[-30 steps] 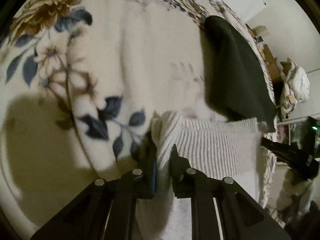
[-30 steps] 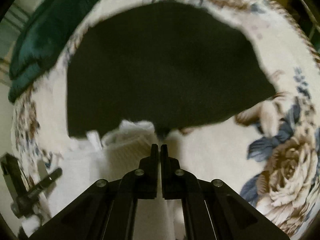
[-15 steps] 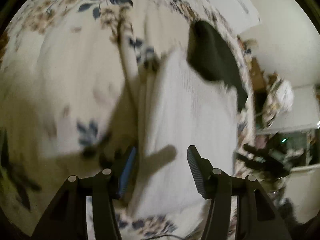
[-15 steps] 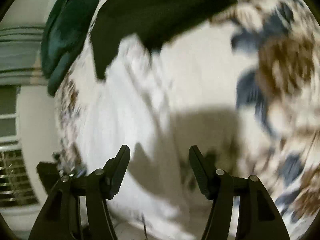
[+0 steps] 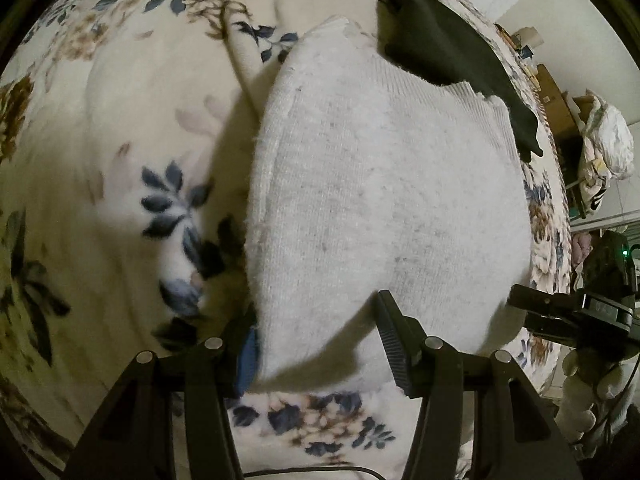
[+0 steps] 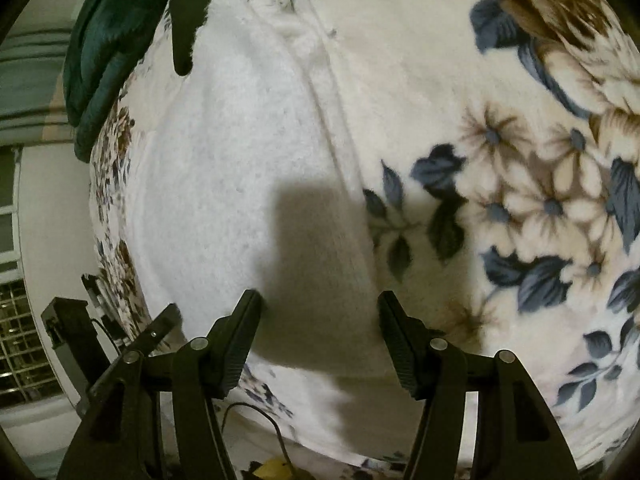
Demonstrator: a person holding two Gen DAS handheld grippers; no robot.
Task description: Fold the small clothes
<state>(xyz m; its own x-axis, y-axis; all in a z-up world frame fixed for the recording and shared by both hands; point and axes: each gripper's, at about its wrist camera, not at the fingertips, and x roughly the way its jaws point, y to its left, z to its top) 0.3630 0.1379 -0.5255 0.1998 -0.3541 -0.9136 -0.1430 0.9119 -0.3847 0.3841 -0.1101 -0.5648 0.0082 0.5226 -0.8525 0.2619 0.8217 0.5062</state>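
Both grippers have let go of the white garment since a second ago and drawn back from it, so the cloth that was pinched at its corners now lies folded and flat on the floral blanket.

From the left wrist view, the floral blanket (image 5: 120, 152) fills the left side, cream with blue leaves and brown blooms. Right of it lies the white knitted garment (image 5: 384, 184), folded into a rough rectangle with a ribbed band along its far right edge. The left gripper (image 5: 320, 344) hovers over the garment's near edge with its jaws apart and nothing pressed between them. A black garment (image 5: 452, 52) overlaps the white one's far corner. At the far right edge, the right gripper (image 5: 532, 300) pokes in near the garment's right side.

From the right wrist view, a dark green cloth (image 6: 108, 48) lies at the upper left on the blanket's edge. The white garment sits left of centre, the black one touching its top. The right gripper's jaws stand wide above the garment's near right corner, gripping nothing.
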